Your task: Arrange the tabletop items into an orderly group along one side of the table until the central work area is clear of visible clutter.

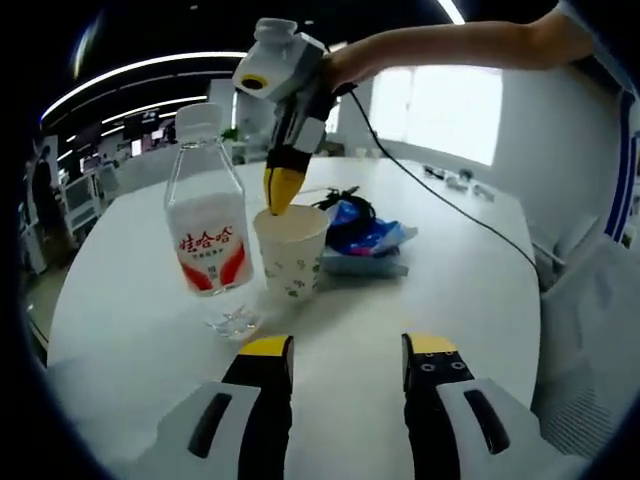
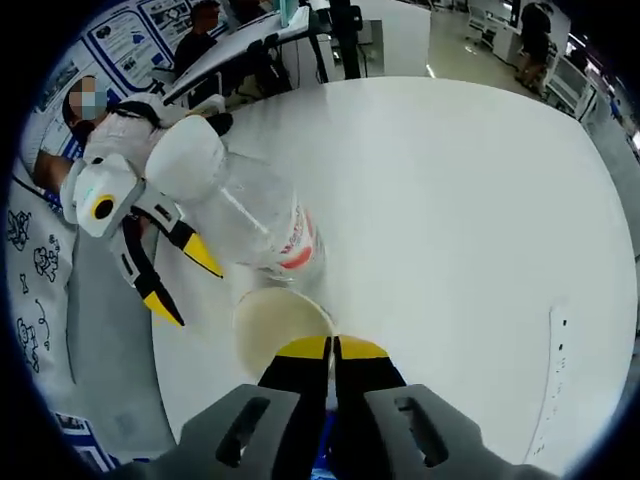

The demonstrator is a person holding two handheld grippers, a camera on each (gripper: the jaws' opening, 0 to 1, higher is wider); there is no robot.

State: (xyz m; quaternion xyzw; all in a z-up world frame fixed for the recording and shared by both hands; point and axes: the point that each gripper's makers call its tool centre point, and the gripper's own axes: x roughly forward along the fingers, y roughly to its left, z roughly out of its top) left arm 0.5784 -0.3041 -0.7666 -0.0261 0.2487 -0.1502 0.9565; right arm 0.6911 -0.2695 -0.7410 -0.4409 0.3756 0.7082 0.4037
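The big white table (image 1: 470,270) spreads out past the yellow tips of both grippers. In the left gripper view, the left gripper (image 1: 345,350) has its two fingers spread wide apart, and they hold nothing. Just past its left finger stands a clear water bottle (image 1: 207,215) with a white cap and a red and white label. The bottle stands up straight on the table. Right beside the bottle, straight ahead of the gap between the fingers, stands a white paper cup (image 1: 292,250) with small green marks on it. The right gripper (image 1: 284,190) comes down from above on a person's arm, and its yellow tips are pressed together on the far rim of the cup. Behind the cup, a little past the right finger, lies a blue packet (image 1: 365,235) with a black cord beside it. In the right gripper view, the right gripper (image 2: 331,348) pinches the cup's rim, with one tip inside and one outside. The cup (image 2: 275,325) sits just left of those tips, and the bottle (image 2: 245,205) is just beyond it.
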